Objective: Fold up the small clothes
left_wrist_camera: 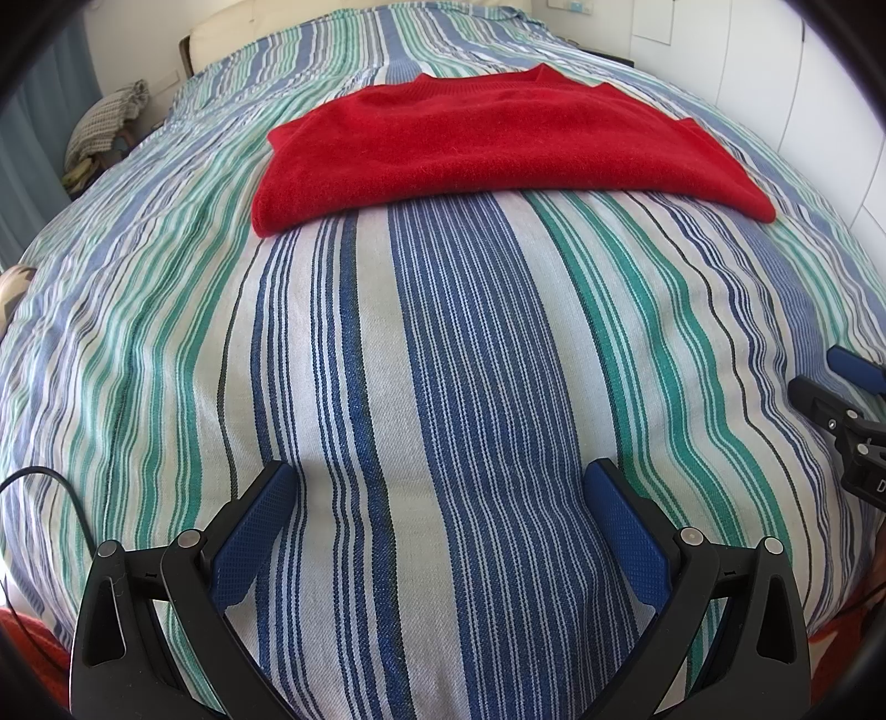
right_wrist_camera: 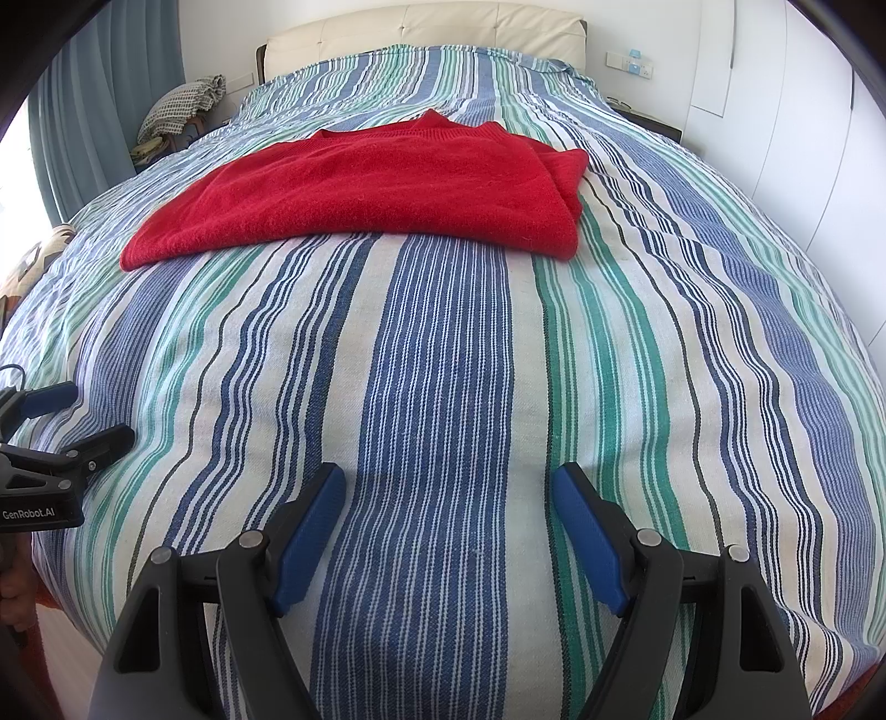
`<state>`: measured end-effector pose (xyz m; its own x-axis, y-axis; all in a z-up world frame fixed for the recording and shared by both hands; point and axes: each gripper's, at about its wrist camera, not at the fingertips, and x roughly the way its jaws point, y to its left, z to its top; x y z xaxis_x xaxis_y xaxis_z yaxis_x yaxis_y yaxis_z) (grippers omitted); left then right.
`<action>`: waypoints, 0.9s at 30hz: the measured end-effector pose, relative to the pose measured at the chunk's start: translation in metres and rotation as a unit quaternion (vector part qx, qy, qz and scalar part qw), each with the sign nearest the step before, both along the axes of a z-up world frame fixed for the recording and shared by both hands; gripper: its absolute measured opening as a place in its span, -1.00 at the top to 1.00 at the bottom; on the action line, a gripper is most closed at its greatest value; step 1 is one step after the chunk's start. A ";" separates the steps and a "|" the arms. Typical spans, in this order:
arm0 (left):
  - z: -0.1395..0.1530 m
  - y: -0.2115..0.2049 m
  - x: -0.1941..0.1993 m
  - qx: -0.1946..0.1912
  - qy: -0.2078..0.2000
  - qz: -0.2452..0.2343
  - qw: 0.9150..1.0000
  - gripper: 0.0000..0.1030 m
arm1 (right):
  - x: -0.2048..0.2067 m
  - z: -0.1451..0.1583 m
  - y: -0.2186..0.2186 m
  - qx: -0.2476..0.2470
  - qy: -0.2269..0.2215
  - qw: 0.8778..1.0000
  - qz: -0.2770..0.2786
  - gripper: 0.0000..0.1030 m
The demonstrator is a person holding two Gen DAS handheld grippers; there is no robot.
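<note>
A red knit sweater [left_wrist_camera: 498,144] lies folded flat across the middle of the striped bedspread [left_wrist_camera: 443,360]. It also shows in the right wrist view [right_wrist_camera: 376,194], its folded layers stacked at the right end. My left gripper [left_wrist_camera: 440,482] is open and empty, low over the bedspread, well short of the sweater's near edge. My right gripper [right_wrist_camera: 448,482] is open and empty, also well short of the sweater. Each gripper shows at the edge of the other's view: the right one [left_wrist_camera: 830,387] and the left one [right_wrist_camera: 83,415].
A cream headboard [right_wrist_camera: 432,27] stands at the far end of the bed. A checked cloth [right_wrist_camera: 183,105] is piled on a stand at the far left beside a blue curtain [right_wrist_camera: 105,99]. White cupboard doors [right_wrist_camera: 803,138] line the right side.
</note>
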<state>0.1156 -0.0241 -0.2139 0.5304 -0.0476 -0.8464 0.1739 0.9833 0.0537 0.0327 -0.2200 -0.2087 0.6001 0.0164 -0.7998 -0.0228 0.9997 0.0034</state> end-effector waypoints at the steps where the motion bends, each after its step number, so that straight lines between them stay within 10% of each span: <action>1: 0.000 0.000 0.000 0.000 0.000 0.000 1.000 -0.99 | 0.000 0.000 0.000 0.000 0.000 1.000 0.000 -0.50; 27: 0.003 0.006 -0.003 -0.013 0.008 -0.008 1.000 -0.99 | 0.000 0.000 0.000 0.000 0.000 1.000 0.000 -0.50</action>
<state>0.1125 -0.0182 -0.2108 0.5162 -0.0774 -0.8530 0.1901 0.9814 0.0259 0.0328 -0.2199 -0.2082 0.6002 0.0158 -0.7997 -0.0227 0.9997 0.0027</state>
